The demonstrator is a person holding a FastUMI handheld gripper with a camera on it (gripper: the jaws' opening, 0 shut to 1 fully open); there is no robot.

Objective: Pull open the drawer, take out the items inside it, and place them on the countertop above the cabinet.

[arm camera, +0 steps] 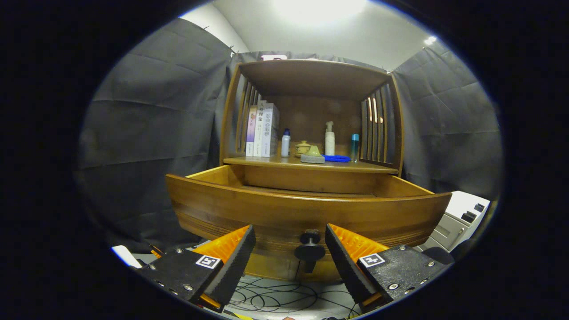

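Observation:
The wooden cabinet's drawer (306,206) stands pulled out toward me, its curved front panel just ahead of the fingers. A dark round knob (310,245) sticks out low on that panel, in the gap between my fingers. My gripper (289,228) is open, one finger on each side of the knob and neither touching it. The tall front panel hides the inside of the drawer. The countertop (355,166) lies above and behind the drawer, under a wooden hutch.
On the countertop stand books (262,130), a small white bottle (285,144), a yellowish lidded cup (303,147), a sponge (312,156), a pump bottle (329,139), a flat blue item (336,158) and a teal bottle (354,146). Cables cross the floor (284,298). A white box (460,218) sits right of the drawer.

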